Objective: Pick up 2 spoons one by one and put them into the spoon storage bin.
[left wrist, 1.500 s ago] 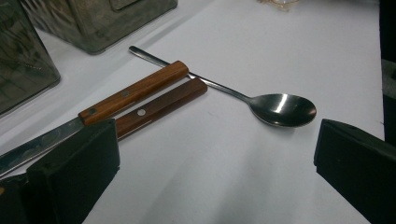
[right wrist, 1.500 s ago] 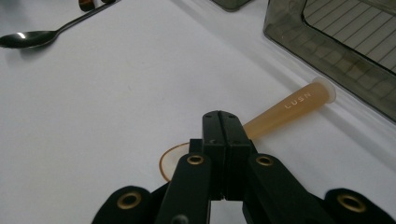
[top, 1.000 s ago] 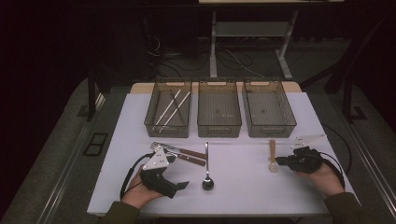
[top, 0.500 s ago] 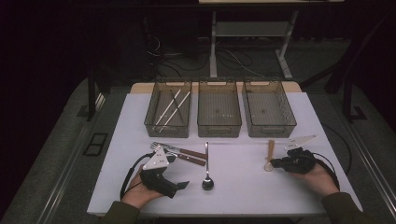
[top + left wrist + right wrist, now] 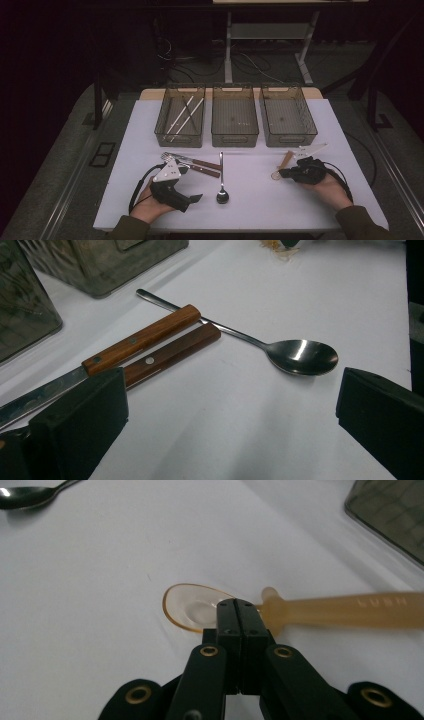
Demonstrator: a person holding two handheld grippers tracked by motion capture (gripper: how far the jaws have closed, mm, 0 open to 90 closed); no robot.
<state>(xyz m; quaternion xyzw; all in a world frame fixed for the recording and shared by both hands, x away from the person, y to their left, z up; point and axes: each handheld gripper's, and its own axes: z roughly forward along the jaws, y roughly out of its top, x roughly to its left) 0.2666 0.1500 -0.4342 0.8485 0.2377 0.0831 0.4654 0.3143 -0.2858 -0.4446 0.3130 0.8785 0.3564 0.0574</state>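
Note:
My right gripper point(image 5: 284, 173) point(image 5: 236, 605) is shut, jaws pressed flat together with nothing between them. Its tips sit over the neck of an amber plastic spoon point(image 5: 340, 609) point(image 5: 286, 160), which lies flat on the white table point(image 5: 260, 200) at the right. My left gripper point(image 5: 190, 199) point(image 5: 230, 410) rests open at the front left, jaws wide and empty. Ahead of it lie a metal spoon point(image 5: 300, 356) point(image 5: 222, 192) and two wooden-handled utensils point(image 5: 150, 342) point(image 5: 200, 167).
Three clear bins stand in a row at the back of the table: the left bin point(image 5: 165, 131) holds chopsticks point(image 5: 186, 115), while the middle bin point(image 5: 235, 137) and right bin point(image 5: 289, 137) look bare. A corner of a bin point(image 5: 390, 515) shows near the right gripper.
My right hand has slid left across the table, bringing its shut jaws over the amber spoon's bowl end. The left hand has stayed put.

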